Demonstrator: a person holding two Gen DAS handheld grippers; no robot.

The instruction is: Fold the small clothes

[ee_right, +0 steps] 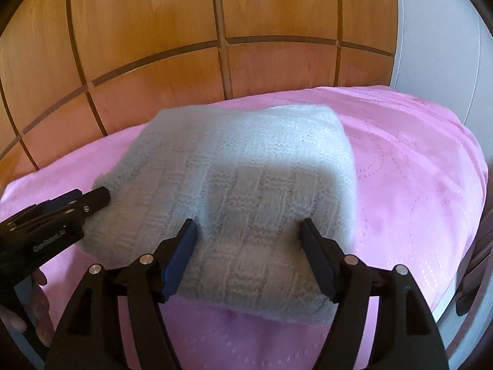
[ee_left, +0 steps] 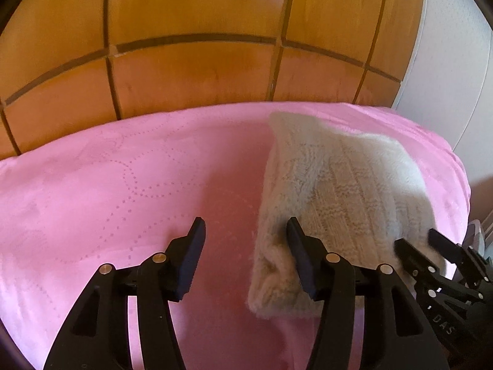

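Sweater (ee_right: 240, 185): cream cable-knit, folded into a thick block, lying on the pink quilted cover (ee_left: 101, 178).
Right gripper (ee_right: 248, 226): jaws apart, straddling the sweater's near edge.
Left gripper (ee_left: 245, 225): jaws apart, right finger (ee_left: 300, 256) touching the sweater's left edge.
Behind: wooden panelled wall (ee_left: 191, 30).

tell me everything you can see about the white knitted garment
The white knitted garment is fuzzy, cream-white wool-like knit with ribbed and cable patterning. It lies folded into a thick, roughly rectangular bundle on the pink quilted cover. The right gripper is open over its near edge; the left gripper is open at its left side.
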